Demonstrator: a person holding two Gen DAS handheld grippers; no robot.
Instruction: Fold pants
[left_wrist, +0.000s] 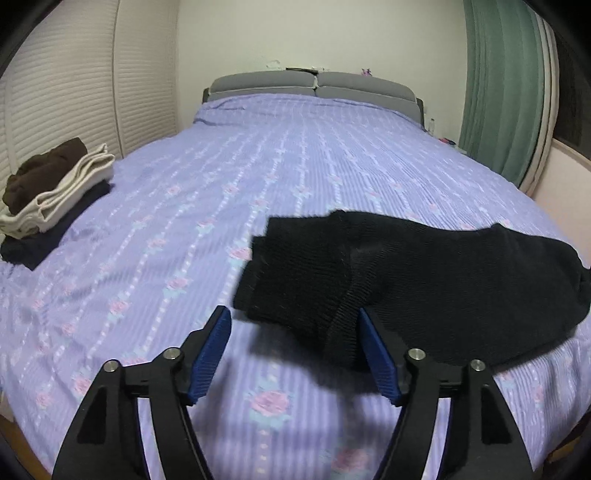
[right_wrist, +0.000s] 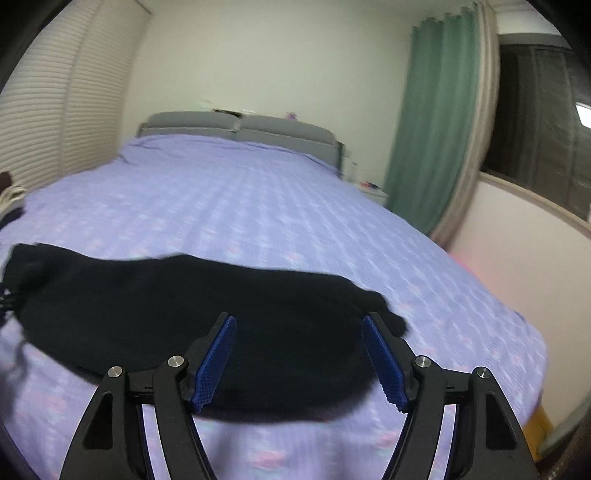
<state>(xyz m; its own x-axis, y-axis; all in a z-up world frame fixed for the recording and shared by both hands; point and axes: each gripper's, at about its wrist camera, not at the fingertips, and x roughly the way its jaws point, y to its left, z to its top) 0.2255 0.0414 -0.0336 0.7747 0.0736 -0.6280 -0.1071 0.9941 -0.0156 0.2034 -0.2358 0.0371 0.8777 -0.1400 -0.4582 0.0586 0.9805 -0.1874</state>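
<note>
Black knit pants (left_wrist: 424, 273) lie folded lengthwise across the near part of a bed with a purple flowered cover (left_wrist: 258, 177). In the left wrist view my left gripper (left_wrist: 295, 325) is open and empty just above the cover, its right finger beside the ribbed end of the pants. In the right wrist view the pants (right_wrist: 184, 306) stretch from far left to the middle. My right gripper (right_wrist: 299, 328) is open above their right part, holding nothing. The view is blurred.
A stack of folded clothes (left_wrist: 51, 195), brown, cream and navy, sits at the bed's left edge. A grey headboard (left_wrist: 314, 86) is at the far end. Green curtains (right_wrist: 428, 122) and a window (right_wrist: 543, 125) are on the right.
</note>
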